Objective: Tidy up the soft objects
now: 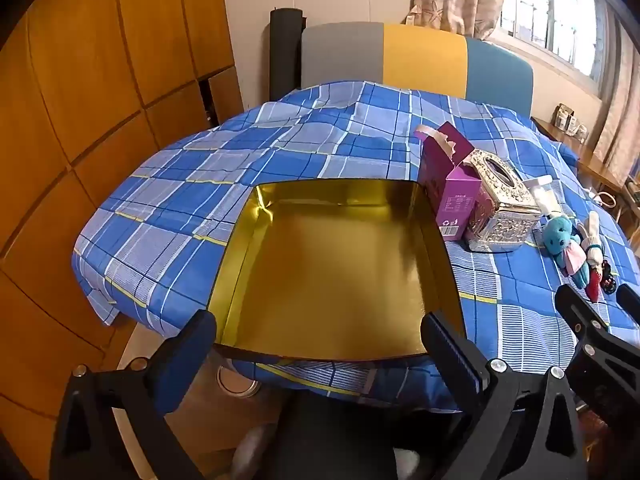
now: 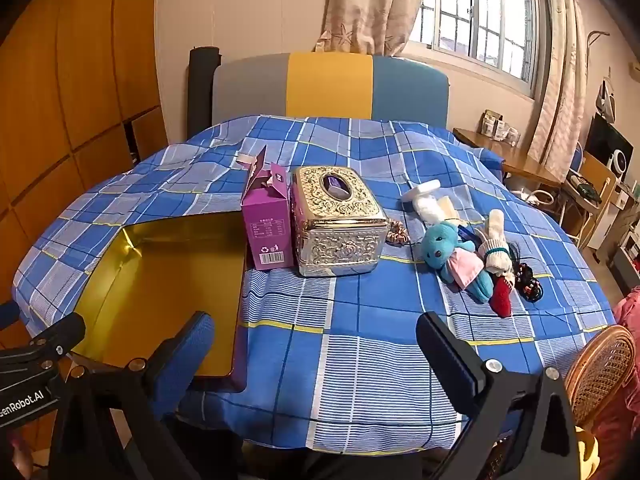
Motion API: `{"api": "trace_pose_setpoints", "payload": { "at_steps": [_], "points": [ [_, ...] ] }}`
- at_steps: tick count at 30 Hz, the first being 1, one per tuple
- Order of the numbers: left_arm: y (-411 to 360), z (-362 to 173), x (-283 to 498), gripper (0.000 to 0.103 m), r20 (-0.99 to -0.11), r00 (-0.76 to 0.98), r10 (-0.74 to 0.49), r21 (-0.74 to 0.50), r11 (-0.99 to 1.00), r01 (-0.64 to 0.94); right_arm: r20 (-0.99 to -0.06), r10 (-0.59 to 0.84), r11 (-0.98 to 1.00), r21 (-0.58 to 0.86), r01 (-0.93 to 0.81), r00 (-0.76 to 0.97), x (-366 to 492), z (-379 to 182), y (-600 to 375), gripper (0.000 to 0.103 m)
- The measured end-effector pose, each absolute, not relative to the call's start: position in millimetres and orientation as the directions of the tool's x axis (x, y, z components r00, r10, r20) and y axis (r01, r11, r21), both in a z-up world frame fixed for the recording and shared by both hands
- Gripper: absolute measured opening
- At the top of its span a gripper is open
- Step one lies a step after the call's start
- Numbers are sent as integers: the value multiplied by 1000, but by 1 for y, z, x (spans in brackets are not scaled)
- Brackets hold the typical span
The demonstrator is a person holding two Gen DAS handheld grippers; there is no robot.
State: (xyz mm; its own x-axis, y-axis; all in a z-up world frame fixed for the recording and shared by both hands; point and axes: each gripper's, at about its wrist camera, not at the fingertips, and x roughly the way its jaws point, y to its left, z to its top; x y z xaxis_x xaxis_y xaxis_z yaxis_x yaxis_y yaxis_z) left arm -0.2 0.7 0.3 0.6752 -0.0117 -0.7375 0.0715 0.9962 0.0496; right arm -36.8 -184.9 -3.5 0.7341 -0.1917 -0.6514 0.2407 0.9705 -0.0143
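Observation:
A blue plush bear in a pink dress [image 2: 454, 256] [image 1: 566, 244] lies on the right of the blue checked tablecloth [image 2: 360, 320]. A cream plush rabbit with a red leg [image 2: 498, 258] [image 1: 592, 248] lies against it, with a dark hair tie [image 2: 528, 278] beside them. A gold-lined open box [image 1: 336, 272] [image 2: 160, 292] lies empty at the table's left front. My left gripper [image 1: 320, 340] hangs open over the box's near edge. My right gripper [image 2: 316, 344] is open above bare cloth, short of the toys. Neither holds anything.
A purple carton [image 2: 268, 224] and an ornate silver tissue box [image 2: 338, 220] stand between the gold box and the toys. A white tube [image 2: 424, 198] and a scrunchie [image 2: 396, 234] lie behind them. A sofa back [image 2: 328, 84] is beyond the table, a wicker chair [image 2: 600, 368] near right.

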Motion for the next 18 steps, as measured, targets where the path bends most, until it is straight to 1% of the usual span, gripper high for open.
{"api": "trace_pose_setpoints", "payload": {
  "at_steps": [1, 9, 18],
  "points": [
    [1, 1, -1, 103, -735, 678, -13, 49, 996, 73, -663, -185, 970, -7, 242, 725, -36, -4, -185, 103],
    [3, -9, -1, 103, -737, 675, -1, 58, 996, 65, -656, -180, 972, -5, 234, 733, -36, -4, -186, 103],
    [1, -4, 3, 103, -742, 670, 1, 61, 996, 66, -658, -190, 970, -13, 241, 729, -35, -3, -185, 103]
  ]
}}
